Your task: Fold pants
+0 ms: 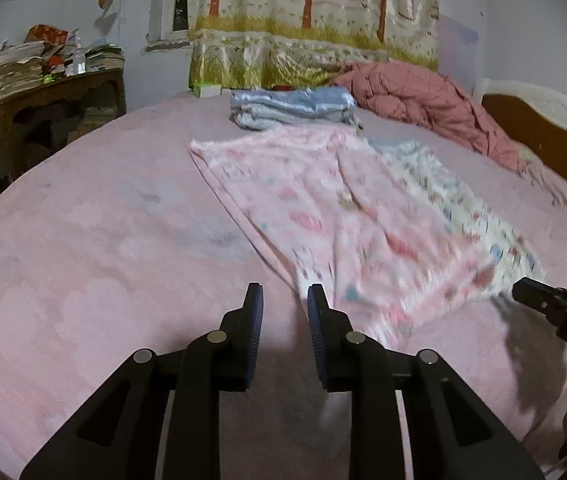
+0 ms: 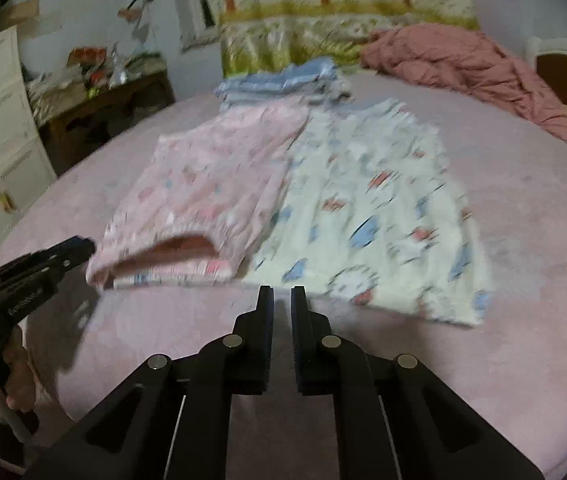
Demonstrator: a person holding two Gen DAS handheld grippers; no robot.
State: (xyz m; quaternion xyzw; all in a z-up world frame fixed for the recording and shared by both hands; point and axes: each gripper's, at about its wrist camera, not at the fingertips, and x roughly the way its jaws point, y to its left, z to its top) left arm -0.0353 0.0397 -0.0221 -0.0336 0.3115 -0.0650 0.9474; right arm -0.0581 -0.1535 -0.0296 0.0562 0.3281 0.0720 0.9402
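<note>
On the bed [image 1: 83, 240] the pink pants [image 2: 211, 184] lie flat beside a white garment [image 2: 371, 208], my left gripper [image 1: 285, 300] part open, my right gripper [image 2: 282, 300] nearly shut, both empty, so next I grab the waistband.

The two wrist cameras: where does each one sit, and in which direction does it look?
Left wrist: on the left gripper, looking down across the bed at the pink pants; the right gripper shows at its right edge.
Right wrist: on the right gripper, facing the white garment; the left gripper and a hand show at left.
Shared: bed, both garments, the curtain.
</note>
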